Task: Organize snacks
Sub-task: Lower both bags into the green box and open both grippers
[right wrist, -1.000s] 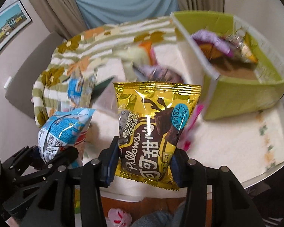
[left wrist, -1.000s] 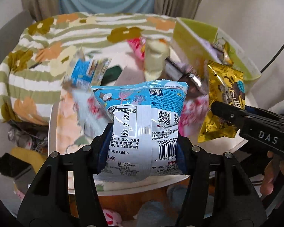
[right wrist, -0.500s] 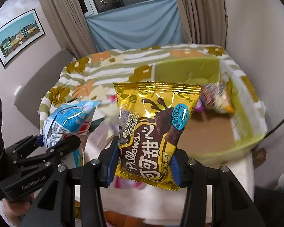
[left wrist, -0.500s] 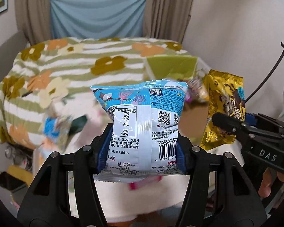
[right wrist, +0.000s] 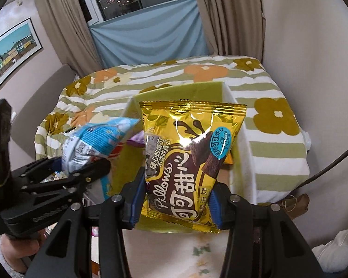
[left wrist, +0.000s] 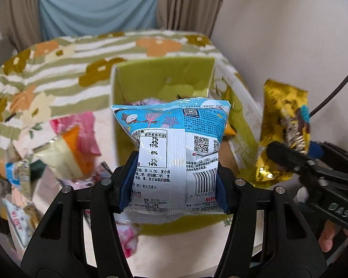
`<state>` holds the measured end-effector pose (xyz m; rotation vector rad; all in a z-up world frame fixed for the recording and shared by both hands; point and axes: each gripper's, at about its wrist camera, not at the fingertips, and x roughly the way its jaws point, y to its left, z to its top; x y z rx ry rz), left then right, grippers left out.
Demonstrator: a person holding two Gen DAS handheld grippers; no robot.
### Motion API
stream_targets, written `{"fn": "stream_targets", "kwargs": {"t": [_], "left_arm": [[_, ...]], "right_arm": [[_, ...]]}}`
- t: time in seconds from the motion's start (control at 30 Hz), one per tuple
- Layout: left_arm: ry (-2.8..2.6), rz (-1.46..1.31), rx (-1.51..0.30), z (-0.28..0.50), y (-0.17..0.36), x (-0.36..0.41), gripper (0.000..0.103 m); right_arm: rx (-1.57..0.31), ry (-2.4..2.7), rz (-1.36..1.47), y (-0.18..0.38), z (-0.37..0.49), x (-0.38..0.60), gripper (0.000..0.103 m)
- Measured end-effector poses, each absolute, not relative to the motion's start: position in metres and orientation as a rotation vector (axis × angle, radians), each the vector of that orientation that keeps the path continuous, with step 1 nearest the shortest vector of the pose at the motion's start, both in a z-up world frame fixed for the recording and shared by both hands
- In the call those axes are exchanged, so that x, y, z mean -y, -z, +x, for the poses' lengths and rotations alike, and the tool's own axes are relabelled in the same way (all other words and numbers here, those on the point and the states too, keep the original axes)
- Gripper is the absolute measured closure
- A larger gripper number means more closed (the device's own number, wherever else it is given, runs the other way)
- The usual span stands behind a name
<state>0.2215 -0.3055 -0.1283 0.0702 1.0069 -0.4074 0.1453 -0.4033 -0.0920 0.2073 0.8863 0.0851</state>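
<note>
My left gripper point(left wrist: 174, 180) is shut on a blue and white snack bag point(left wrist: 174, 153), held upright in front of the green box point(left wrist: 164, 78). My right gripper point(right wrist: 175, 199) is shut on a gold chocolate "Pillows" packet point(right wrist: 188, 162), also held over the green box point(right wrist: 181, 92). In the left wrist view the gold packet point(left wrist: 283, 125) and the right gripper point(left wrist: 310, 159) hang at the right, beside the box. In the right wrist view the blue bag point(right wrist: 97, 143) and the left gripper point(right wrist: 65, 173) sit at the left. Purple and orange packets lie inside the box, mostly hidden.
Loose snack packets, pink point(left wrist: 85, 129), cream and orange point(left wrist: 65, 157) and blue point(left wrist: 16, 173), lie on the round table left of the box. A floral striped blanket point(left wrist: 58, 74) covers furniture behind. A wall point(left wrist: 290, 34) and a black cable point(right wrist: 331, 162) stand to the right.
Both grippers have carried their packets from the heap of loose snacks rightward and a little up, to the green box, which now fills the middle of both views. Both grips are unchanged.
</note>
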Motion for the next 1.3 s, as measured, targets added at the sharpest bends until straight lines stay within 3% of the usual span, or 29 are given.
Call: {"fn": "stream_targets", "kwargs": {"t": [0.3,0.33,0.37,0.43,0.47,1.2,1.23,1.3], "left_arm": [[0.401,0.094,-1.121,0.242,0.169,0.326,0.045],[0.402,0.102,-1.128,0.242,0.172,0.327,0.038],[0.394,0.111,-1.131,0.243,0.174,0.328,0.022],[0.386,0.122,-1.119,0.242,0.172,0.325,0.006],[0.388,0.121,-1.102,0.240,0.168,0.322,0.004],[0.320,0.093,-1.071,0.220,0.142,0.262,0.004],[0.315,0.092,-1.074,0.219,0.143,0.262,0.004],[0.307,0.092,-1.077,0.218,0.145,0.261,0.004]], "right_arm": [[-0.948,-0.069,0.254,0.113,0.155,0.427,0.059],[-0.952,-0.068,0.258,0.115,0.155,0.428,0.059],[-0.955,-0.065,0.262,0.116,0.156,0.429,0.059],[-0.963,-0.058,0.270,0.117,0.155,0.428,0.059],[-0.965,-0.062,0.276,0.116,0.155,0.427,0.059],[-1.061,-0.150,0.232,0.154,0.195,0.410,0.058],[-1.067,-0.152,0.235,0.157,0.195,0.410,0.057],[-1.075,-0.147,0.230,0.159,0.194,0.412,0.040]]}}
